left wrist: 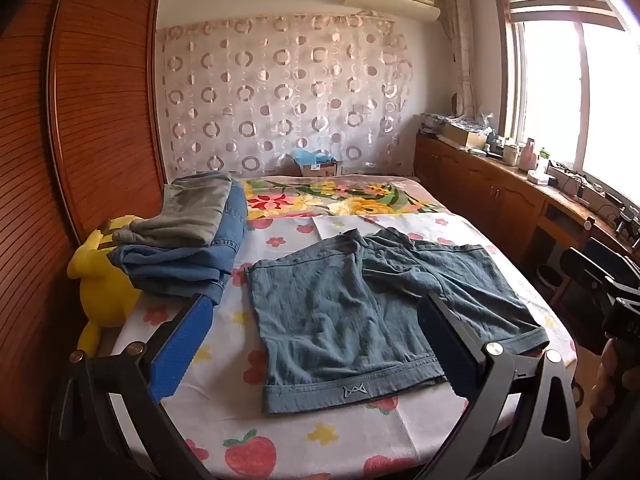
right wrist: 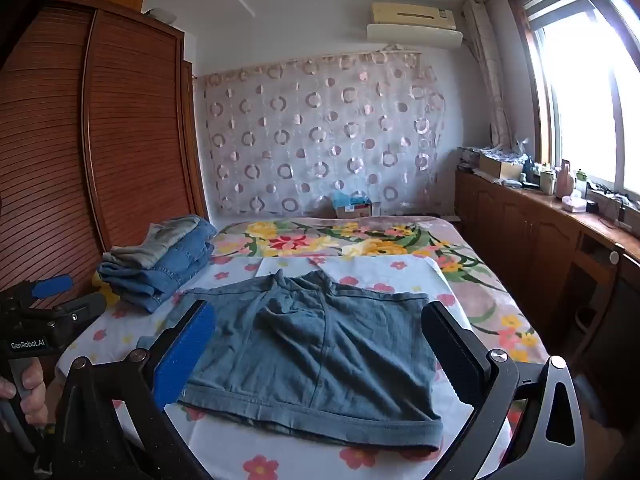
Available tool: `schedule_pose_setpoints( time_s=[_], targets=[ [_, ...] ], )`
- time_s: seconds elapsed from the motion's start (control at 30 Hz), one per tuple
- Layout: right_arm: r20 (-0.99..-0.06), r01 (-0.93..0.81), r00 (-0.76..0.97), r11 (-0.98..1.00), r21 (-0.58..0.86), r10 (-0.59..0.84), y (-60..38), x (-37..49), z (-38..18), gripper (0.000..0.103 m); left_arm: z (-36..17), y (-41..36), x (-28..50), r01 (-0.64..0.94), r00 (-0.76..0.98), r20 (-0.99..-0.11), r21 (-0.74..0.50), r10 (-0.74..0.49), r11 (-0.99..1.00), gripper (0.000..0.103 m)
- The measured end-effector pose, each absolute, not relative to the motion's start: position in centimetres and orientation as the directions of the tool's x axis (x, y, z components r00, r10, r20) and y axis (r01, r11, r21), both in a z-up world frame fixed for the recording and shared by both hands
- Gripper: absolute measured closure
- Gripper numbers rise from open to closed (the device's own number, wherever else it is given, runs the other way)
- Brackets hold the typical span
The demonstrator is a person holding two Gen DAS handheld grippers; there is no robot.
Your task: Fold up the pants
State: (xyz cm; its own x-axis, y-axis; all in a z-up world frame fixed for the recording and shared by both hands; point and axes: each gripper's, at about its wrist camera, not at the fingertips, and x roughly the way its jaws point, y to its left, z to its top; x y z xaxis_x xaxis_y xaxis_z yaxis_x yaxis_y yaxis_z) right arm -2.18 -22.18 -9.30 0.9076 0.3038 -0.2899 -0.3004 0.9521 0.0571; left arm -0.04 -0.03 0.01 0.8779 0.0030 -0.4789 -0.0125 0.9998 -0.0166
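Both the left gripper [left wrist: 316, 344] and right gripper [right wrist: 320, 352] hang wide apart, empty, above the near hems of the blue-grey shorts [left wrist: 360, 304] spread flat on the floral bedsheet [left wrist: 280, 432]. Beyond-left lies a stack of folded jeans [left wrist: 188, 240], clear of them.

I see matt, crinkled blue-grey cloth shorts [right wrist: 316, 344] on a smooth printed cotton sheet [left wrist: 320, 436]; the wardrobe [left wrist: 104, 92] is ribbed, satin-finished wood.
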Motion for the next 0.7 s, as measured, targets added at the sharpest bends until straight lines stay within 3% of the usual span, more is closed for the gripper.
schedule_pose_setpoints(
  time_s=[0.7],
  targets=[
    [-0.294, -0.296, 0.908, 0.953, 0.058, 0.3, -22.28, -2.34, -9.31, 0.001, 0.18, 0.04, -0.31, -0.015, 0.88, -0.475, -0.015, 0.006, 1.0, 0.0]
  ],
)
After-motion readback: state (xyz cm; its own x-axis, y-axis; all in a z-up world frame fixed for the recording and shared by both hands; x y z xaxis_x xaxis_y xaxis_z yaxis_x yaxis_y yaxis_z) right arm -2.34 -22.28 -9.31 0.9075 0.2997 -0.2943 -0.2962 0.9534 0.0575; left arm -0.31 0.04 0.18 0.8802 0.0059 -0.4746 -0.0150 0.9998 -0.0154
